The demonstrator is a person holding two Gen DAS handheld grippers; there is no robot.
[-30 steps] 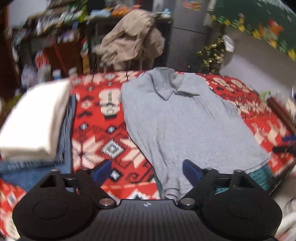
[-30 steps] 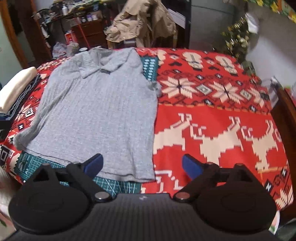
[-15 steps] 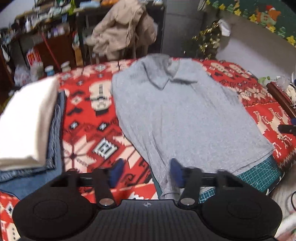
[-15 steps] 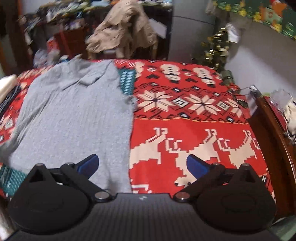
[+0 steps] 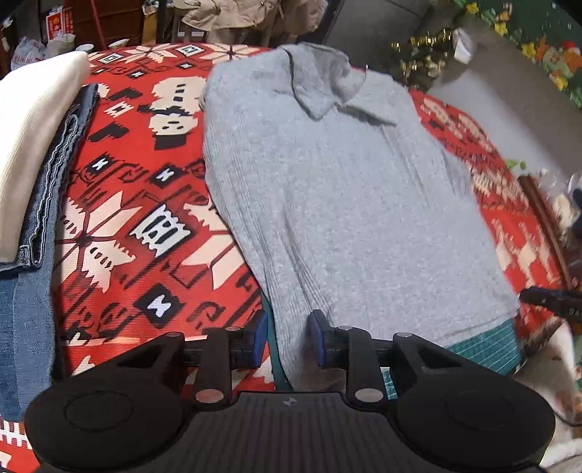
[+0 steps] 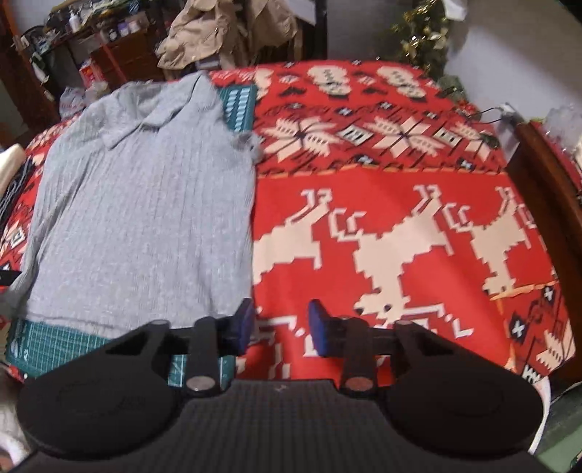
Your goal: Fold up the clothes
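Observation:
A grey ribbed collared sweater [image 5: 345, 203] lies flat, front up, on a red patterned blanket [image 5: 138, 225], its hem over a green cutting mat [image 5: 483, 349]. My left gripper [image 5: 288, 338] hovers at the sweater's lower left corner. Its blue pads [image 5: 259, 338] stand narrowly apart with the grey edge lying between them, and a thin gap still shows. My right gripper [image 6: 279, 327] is at the lower right hem corner of the sweater [image 6: 145, 218]. It is open, its left pad [image 6: 244, 325] by the fabric edge and only blanket [image 6: 400, 203] between the pads.
A folded white cloth [image 5: 32, 145] lies on folded jeans [image 5: 54, 189] at the blanket's left. A beige jacket [image 6: 218, 32] hangs on a chair behind. A wooden frame [image 6: 542, 182] borders the right side. Cluttered shelves [image 6: 83, 32] and a tinsel tree [image 6: 422, 32] stand at the back.
Both grippers' fingers have drawn much closer together. The left gripper has moved in over the sweater's lower left corner, and the right has come to the lower right hem corner.

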